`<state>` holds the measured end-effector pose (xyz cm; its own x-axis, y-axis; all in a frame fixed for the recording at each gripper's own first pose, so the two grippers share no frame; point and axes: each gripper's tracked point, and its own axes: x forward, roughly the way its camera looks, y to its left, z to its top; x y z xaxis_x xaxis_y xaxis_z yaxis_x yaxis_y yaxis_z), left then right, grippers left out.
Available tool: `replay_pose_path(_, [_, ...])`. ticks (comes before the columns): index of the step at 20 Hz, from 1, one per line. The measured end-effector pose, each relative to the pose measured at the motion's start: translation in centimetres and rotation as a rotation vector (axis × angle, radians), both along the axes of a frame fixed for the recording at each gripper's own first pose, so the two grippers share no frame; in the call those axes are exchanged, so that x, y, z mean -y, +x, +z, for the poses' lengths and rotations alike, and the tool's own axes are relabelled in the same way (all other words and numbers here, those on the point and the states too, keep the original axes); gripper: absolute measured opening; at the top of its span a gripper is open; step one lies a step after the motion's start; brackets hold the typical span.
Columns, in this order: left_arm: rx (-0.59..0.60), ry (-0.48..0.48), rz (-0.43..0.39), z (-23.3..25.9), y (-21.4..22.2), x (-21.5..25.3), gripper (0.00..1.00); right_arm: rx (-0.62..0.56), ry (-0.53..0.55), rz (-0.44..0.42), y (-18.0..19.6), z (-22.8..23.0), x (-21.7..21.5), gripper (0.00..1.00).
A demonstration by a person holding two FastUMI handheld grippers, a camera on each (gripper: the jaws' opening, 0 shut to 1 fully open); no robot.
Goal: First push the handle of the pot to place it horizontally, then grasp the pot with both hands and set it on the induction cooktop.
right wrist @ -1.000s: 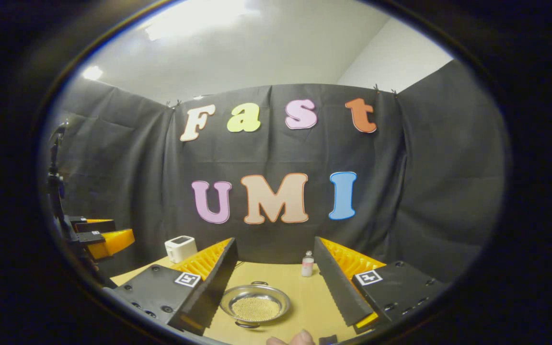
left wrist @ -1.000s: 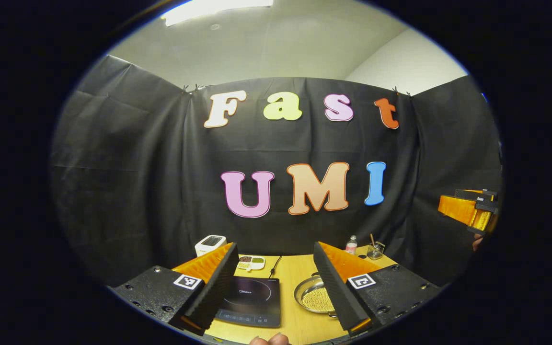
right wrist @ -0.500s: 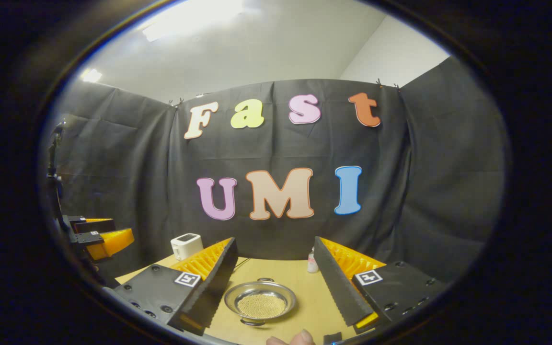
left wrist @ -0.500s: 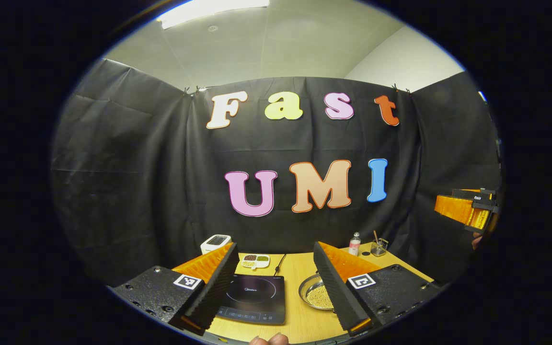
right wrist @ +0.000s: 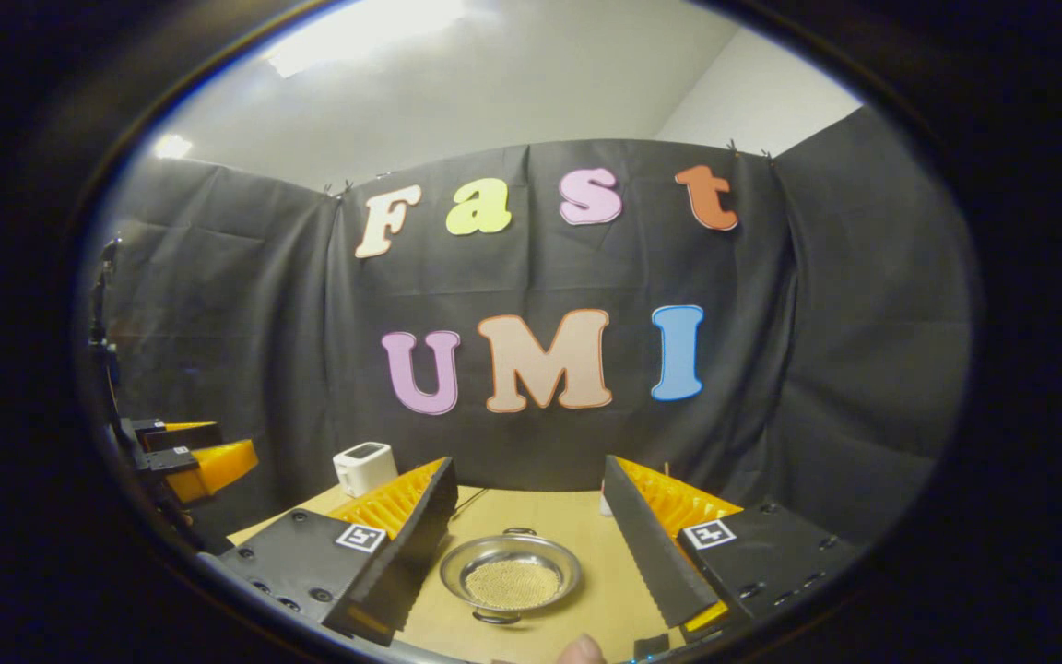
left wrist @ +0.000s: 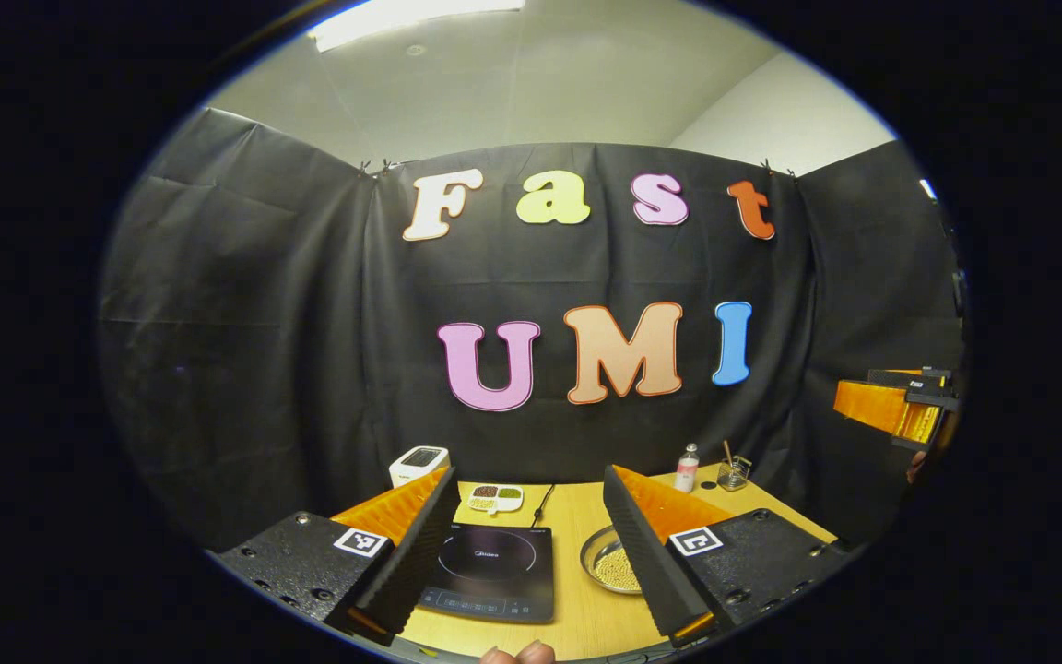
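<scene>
Table (left wrist: 577, 526): wooden top against the black booth wall; bears every item below.
Induction cooktop (left wrist: 492, 572): dark flat slab at the table's near left, seen between the left gripper's fingers; its top is bare.
Pot (right wrist: 511, 578): shallow steel vessel holding pale grains, on the table to the right of the cooktop and apart from it; one loop handle points toward the wall, the other toward the camera.
White appliance (left wrist: 418, 464): at the table's far left corner.
Divided dish (left wrist: 495, 498): behind the cooktop, beside a dark cord.
Small bottle (left wrist: 686, 467): near the far right edge, next to a glass jar (left wrist: 732, 474) with a stick in it.
Left gripper (left wrist: 531, 553): fingers spread wide, empty, raised above the table.
Right gripper (right wrist: 531, 553): fingers spread wide, empty, above the pot without contact.
</scene>
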<state>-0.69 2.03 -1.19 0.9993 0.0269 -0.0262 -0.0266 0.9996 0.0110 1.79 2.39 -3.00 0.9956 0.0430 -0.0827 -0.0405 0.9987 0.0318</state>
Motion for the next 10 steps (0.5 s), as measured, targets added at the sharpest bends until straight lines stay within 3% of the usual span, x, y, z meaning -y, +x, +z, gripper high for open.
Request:
replay_pose_path(5, [-0.003,0.0,-0.026,-0.6,1.7,-1.2,0.93,-0.041,-0.01,-0.013,1.5,-1.6,-1.8,0.94])
replay_pose_path(8, [-0.005,-0.005,-0.061,-1.3,2.8,-1.6,0.93,-0.072,-0.017,-0.029,2.1,-2.8,-2.9,0.8])
replay_pose_path(9, [-0.01,-0.008,-0.072,-1.7,3.2,-1.7,0.96,-0.097,-0.023,-0.032,2.0,-3.7,-3.4,0.89])
replay_pose_path(10, [-0.019,-0.013,-0.084,-2.1,3.6,-1.8,0.95,-0.109,-0.024,-0.023,1.7,-4.2,-3.8,0.8])
